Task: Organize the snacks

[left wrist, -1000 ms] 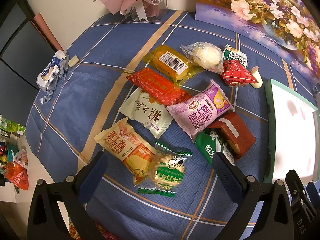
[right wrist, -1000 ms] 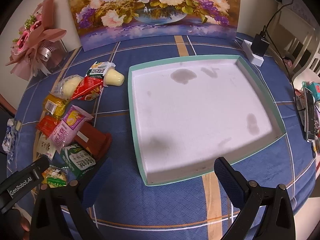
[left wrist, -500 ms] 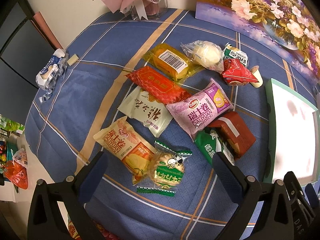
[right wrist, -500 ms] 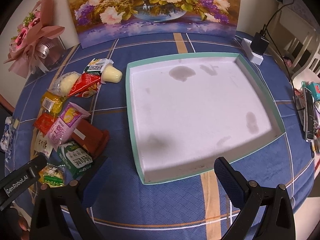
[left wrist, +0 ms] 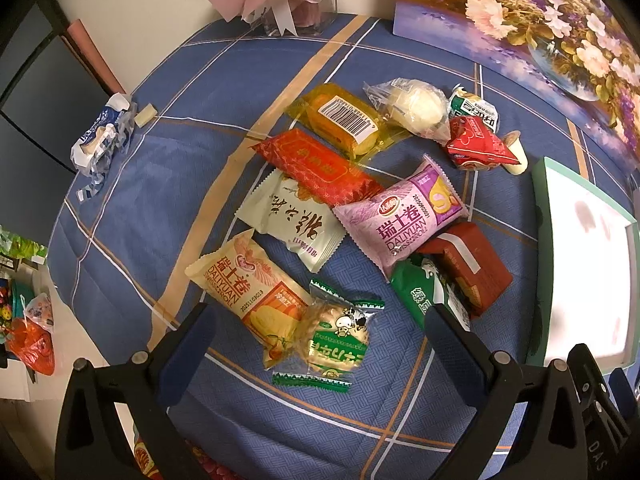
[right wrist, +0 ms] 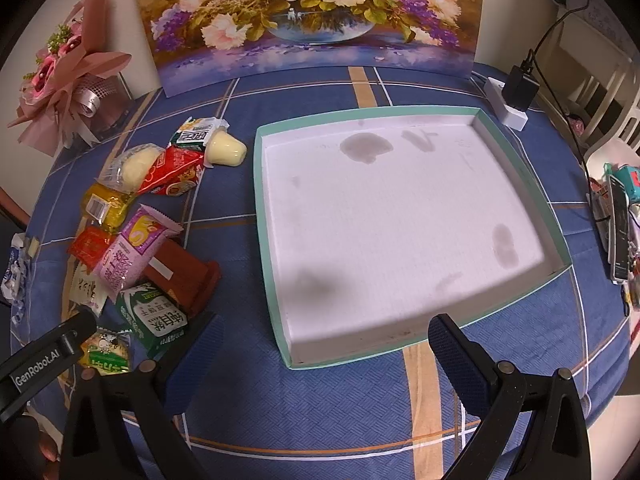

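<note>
Snacks lie in a loose heap on the blue plaid tablecloth (left wrist: 168, 184), to the left of the mint-rimmed tray (right wrist: 262, 216), which holds nothing but stains. None has been moved into it; the task appears to be at its first pick.

Left gripper (left wrist: 318, 338): jaws wide, holding nothing, poised over the near edge of the heap. Between its fingers sit the round cake in the green cow wrapper (left wrist: 335, 339) and the lower end of the yellow Daliyuan Swiss roll (left wrist: 248, 288), which it overlaps. The green packet (left wrist: 418, 296) lies against the right finger.

Right gripper (right wrist: 320, 346): jaws wide, empty, hanging over the tray's near rim.

Judgement: the next move calls for lowering the left gripper onto the cow-wrapped cake and closing on it alone, clear of the Swiss roll beneath its edge, then carrying it across to the tray.
</note>
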Motion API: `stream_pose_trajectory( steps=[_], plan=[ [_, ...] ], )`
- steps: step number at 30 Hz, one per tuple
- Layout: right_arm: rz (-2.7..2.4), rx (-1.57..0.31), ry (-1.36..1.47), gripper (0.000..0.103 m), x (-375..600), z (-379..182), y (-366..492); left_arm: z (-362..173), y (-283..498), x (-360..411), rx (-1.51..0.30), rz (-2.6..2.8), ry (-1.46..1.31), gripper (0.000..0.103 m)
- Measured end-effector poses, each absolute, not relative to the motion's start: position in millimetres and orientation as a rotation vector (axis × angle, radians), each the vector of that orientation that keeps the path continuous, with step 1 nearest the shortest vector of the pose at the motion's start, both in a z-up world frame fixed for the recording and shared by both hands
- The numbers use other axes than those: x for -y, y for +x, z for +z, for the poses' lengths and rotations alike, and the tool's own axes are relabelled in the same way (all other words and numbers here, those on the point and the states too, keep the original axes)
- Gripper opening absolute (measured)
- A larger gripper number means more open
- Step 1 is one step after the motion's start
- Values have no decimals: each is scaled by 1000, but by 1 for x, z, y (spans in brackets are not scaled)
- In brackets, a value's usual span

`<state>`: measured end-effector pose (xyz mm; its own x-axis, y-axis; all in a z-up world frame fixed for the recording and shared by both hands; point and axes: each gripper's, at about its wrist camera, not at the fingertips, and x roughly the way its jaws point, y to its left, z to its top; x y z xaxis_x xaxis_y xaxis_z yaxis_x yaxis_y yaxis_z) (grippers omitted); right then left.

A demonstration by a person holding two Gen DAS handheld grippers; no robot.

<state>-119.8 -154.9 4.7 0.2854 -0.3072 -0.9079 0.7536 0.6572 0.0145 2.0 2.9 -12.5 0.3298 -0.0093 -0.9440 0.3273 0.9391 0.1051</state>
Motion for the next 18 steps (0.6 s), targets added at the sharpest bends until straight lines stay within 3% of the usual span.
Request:
stream_pose_trajectory(
  steps=[9, 18],
  plan=[
    [-721, -1061, 500, 103, 150, 6, -112, -11, 12, -15, -1231, -206, 249, 103],
    [-572, -1023, 514, 103, 123, 9, -83, -11, 41, -73, -1263, -92, 10, 103]
  ],
)
